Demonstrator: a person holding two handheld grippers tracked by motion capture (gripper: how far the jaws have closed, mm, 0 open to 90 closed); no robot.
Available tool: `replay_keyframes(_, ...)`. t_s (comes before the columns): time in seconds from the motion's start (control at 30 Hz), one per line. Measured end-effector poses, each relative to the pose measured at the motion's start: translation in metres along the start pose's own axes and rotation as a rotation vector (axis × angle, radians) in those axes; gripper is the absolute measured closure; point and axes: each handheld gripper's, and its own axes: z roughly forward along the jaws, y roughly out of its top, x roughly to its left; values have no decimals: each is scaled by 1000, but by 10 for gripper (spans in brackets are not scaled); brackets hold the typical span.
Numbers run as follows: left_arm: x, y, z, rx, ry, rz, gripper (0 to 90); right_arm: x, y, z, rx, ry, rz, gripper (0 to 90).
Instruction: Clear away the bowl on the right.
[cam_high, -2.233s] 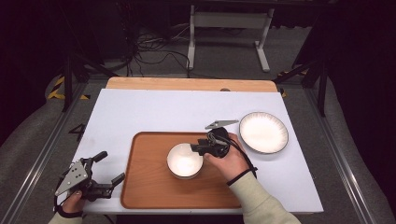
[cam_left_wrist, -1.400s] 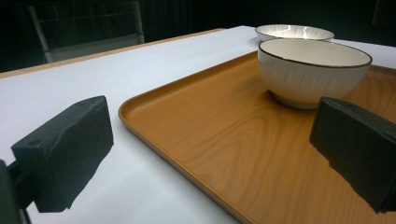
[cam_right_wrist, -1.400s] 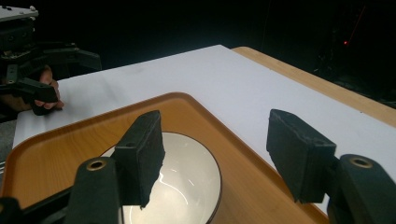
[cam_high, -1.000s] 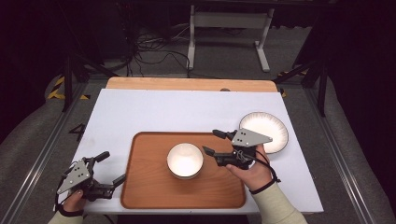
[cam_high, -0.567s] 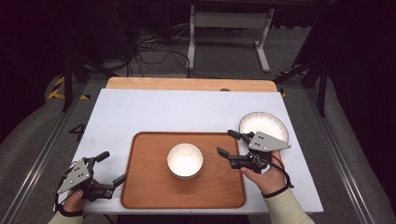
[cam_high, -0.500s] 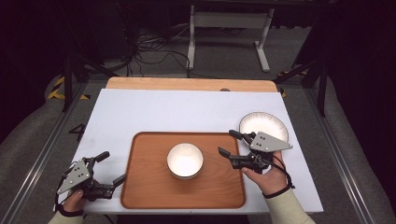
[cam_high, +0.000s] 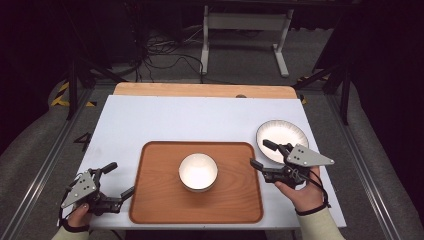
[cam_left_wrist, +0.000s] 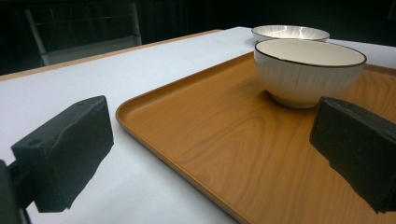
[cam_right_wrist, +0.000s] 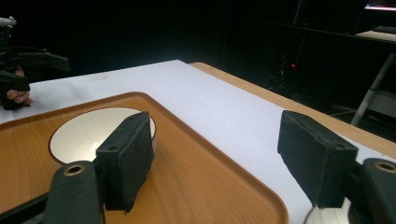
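Since the earlier frame, the right hand-held gripper (cam_high: 263, 156) had drawn back from the bowl (cam_high: 198, 172), now mid-tray (cam_high: 155, 200), jaws just opening and empty, beside the plate (cam_high: 280, 135) by the bench's (cam_high: 200, 120) right edge; the left hand-held gripper (cam_high: 116, 179) waited, spread empty; its fingertips partly hid that plate.

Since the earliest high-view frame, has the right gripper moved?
Yes. The right gripper has left the bowl on the tray and drawn back right, now off the tray's right edge beside the plate. Its jaws have just been opening, with nothing between them.
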Motion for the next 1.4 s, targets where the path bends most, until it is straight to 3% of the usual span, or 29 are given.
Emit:
replay_keyframes(0.33,0,0,0,0,2,-1,3,-11,-10,-18,8,-46,16,236)
replay_keyframes(0.6,0,0,0,0,0,0,3,-21,-34,-25,2,-98,19,191)
replay_keyframes(0.9,0,0,0,0,2,-1,3,-24,-55,-33,2,-105,7,191)
replay_keyframes(1.4,-1,0,0,0,2,0,3,-25,-81,-32,17,-108,28,191)
